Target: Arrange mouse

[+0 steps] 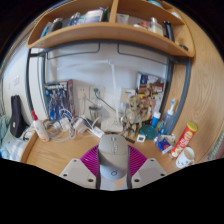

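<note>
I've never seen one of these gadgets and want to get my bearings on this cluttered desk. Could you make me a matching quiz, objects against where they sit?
Things:
1. wooden shelf
2. orange tube
3. white bottle with red cap
4. grey object

Places:
A. between the pink pads of the gripper
B. high above the desk, on the wall
C. on the desk, right of the jaws
D. on the desk, left of the jaws

Pairs: 1-B, 2-C, 3-D, 4-A. What the grey object is cannot be told.
</note>
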Demonstrator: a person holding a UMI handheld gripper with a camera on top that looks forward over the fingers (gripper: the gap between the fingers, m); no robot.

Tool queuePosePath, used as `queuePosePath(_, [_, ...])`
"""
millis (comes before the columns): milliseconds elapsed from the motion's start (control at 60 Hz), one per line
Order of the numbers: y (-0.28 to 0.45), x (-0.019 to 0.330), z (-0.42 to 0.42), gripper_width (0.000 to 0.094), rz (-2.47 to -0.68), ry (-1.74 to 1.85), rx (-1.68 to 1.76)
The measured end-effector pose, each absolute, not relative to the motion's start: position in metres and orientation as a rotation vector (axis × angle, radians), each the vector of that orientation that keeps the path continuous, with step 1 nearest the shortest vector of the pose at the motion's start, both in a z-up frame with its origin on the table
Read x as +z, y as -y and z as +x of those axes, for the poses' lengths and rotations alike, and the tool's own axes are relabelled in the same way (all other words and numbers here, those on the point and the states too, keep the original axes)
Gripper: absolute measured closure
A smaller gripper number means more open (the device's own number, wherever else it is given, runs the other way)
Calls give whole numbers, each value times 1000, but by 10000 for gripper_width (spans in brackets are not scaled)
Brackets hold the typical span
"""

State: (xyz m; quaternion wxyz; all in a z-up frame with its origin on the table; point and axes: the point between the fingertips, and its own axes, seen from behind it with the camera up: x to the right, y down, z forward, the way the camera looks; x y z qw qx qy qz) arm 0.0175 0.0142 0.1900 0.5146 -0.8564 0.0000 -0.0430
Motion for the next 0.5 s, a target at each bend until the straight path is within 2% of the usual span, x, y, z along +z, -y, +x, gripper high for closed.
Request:
queuePosePath(283, [9,49,53,584,-2286,-30,-87])
queuePosePath(433, [18,-1,51,584,-2362,5,-73])
queuePosePath(500, [19,-8,49,581,-2365,5,-69])
